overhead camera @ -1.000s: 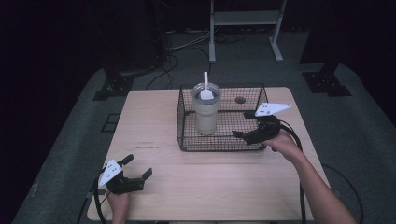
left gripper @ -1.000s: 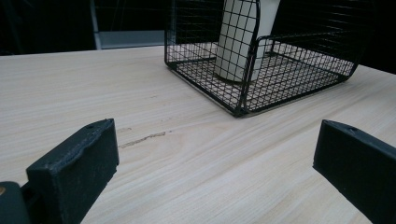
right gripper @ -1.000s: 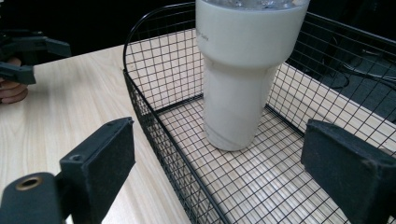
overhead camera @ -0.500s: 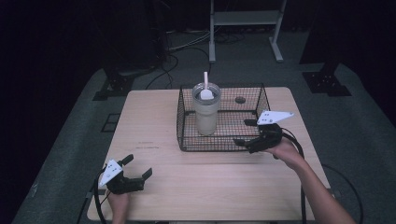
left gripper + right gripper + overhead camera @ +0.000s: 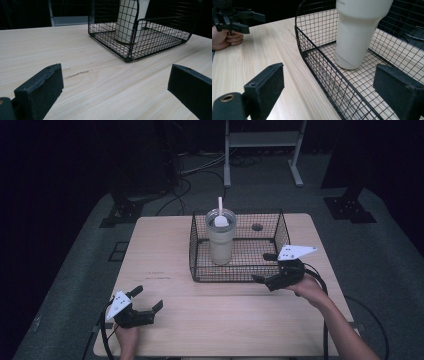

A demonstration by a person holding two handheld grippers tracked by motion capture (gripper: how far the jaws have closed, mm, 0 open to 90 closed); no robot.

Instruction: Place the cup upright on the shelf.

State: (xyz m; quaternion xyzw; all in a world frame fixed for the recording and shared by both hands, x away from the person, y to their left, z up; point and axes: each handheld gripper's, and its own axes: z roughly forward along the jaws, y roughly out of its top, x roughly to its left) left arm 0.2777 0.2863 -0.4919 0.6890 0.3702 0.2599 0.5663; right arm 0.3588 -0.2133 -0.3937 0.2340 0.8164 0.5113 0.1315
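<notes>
- While the cup (image 5: 220, 240) stands in the basket (image 5: 282, 232), the right gripper (image 5: 265, 268) waits wide open at its near wall, holding nothing.
- Left gripper (image 5: 148, 301) rests open, far away.
- Wooden table (image 5: 165, 245), dark room.

tumbler (image 5: 359, 32) top cut off, lid (image 5: 220, 215) detail too small to tell

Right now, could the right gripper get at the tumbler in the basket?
Probably yes: the right gripper is open at the wire basket front rim, and the tumbler stands upright inside, reachable over the open top.
</notes>
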